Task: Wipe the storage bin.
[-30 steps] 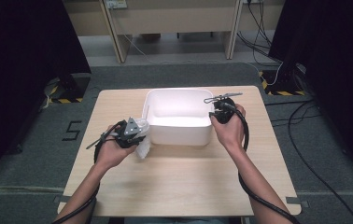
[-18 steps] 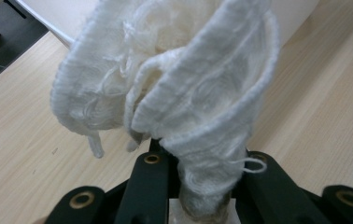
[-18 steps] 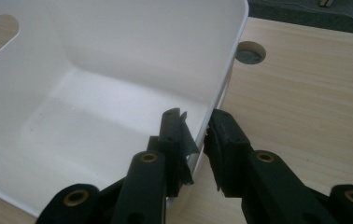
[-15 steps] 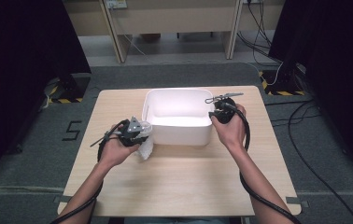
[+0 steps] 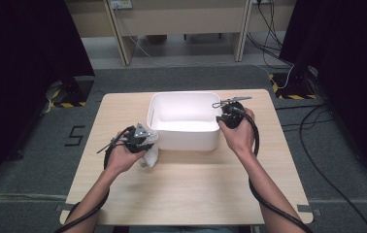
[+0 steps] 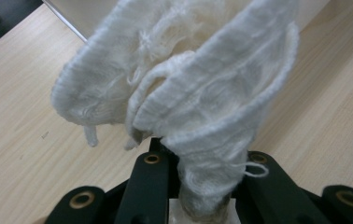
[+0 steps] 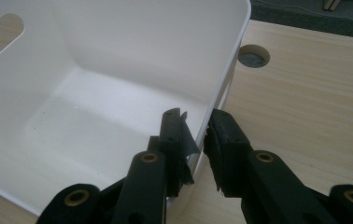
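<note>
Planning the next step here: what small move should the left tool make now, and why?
Probably lift the white cloth over the white bin's near wall and in. The left tool is shut on it beside the bin, while the right tool grips the bin's wall, steadying it.

The place reads as a lab or test room set up for recording — not a home. A plain light-wood table [image 5: 191, 189] stands alone on grey carpet [image 5: 41, 165], with a number five marked on the floor [image 5: 75, 136] beside it. Black curtains [image 5: 21, 53] close off both sides. Yellow-and-black hazard tape [image 5: 293, 94] marks the floor, loose cables [image 5: 269, 29] trail about, and bare desk legs [image 5: 240, 29] stand behind — a working space.
</note>
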`<action>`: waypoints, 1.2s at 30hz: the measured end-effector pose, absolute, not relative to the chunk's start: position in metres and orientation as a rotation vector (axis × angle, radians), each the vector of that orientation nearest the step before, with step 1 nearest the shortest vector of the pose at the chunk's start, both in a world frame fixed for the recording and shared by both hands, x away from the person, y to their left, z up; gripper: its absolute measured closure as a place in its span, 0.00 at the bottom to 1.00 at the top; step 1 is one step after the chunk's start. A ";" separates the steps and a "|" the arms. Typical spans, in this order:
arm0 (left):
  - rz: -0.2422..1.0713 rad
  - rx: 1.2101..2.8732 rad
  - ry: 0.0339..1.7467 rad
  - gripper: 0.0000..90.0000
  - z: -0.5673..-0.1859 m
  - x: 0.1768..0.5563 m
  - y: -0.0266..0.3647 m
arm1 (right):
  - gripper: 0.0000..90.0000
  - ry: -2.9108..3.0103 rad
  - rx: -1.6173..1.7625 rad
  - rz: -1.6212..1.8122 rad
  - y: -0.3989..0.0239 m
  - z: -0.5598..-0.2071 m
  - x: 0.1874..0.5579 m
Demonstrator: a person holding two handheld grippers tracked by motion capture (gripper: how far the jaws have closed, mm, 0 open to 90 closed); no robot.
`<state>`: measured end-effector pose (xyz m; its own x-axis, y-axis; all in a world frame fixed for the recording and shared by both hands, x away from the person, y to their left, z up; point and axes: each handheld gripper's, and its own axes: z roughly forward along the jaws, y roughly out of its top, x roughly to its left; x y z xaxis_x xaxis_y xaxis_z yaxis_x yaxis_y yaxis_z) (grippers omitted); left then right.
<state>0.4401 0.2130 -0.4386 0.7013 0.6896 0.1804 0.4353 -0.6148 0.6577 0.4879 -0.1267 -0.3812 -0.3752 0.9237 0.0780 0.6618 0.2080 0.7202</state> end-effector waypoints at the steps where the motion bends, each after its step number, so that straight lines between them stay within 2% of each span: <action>1: 0.563 2.321 0.858 0.86 -0.440 0.440 0.213 | 0.85 2.120 1.476 0.971 -0.127 -0.381 0.488; 23: 0.559 2.353 0.904 0.87 -0.459 0.450 0.209 | 0.85 2.116 1.464 0.966 -0.125 -0.381 0.488; 36: 0.564 2.373 0.868 0.87 -0.455 0.443 0.196 | 0.84 2.114 1.468 0.961 -0.125 -0.381 0.488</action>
